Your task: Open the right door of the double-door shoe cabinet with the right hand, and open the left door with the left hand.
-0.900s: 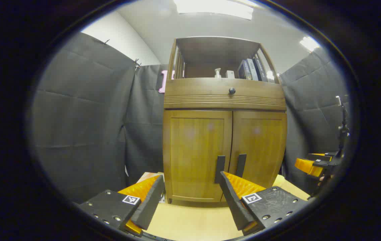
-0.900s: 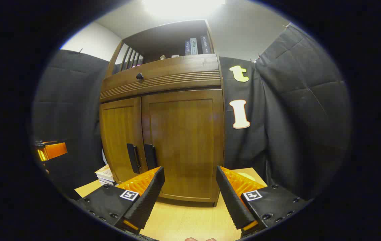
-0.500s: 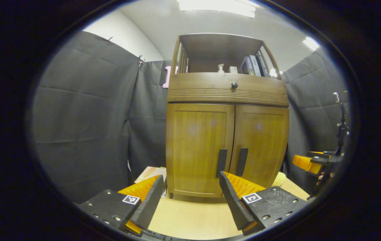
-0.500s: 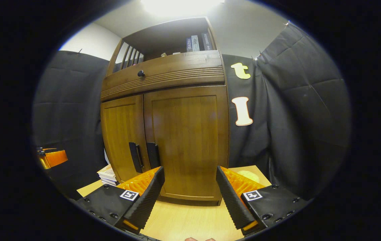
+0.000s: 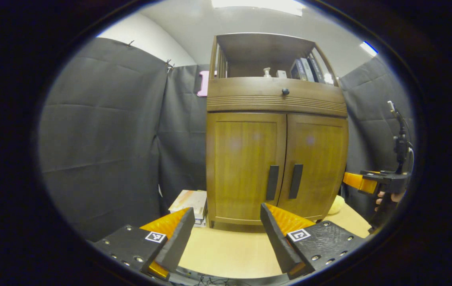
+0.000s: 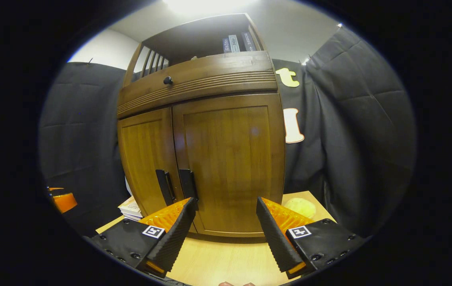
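The shoe cabinet was set on the wooden table, both doors shut. The left gripper was held short of the left door, jaws spread wide, nothing gripped. The right gripper was held before the right door, likewise spread and empty, near its handle.

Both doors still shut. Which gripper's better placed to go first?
Right, probably. The right gripper is open and near the right door's handle; the left gripper, also open, sits farther from the left door's handle.
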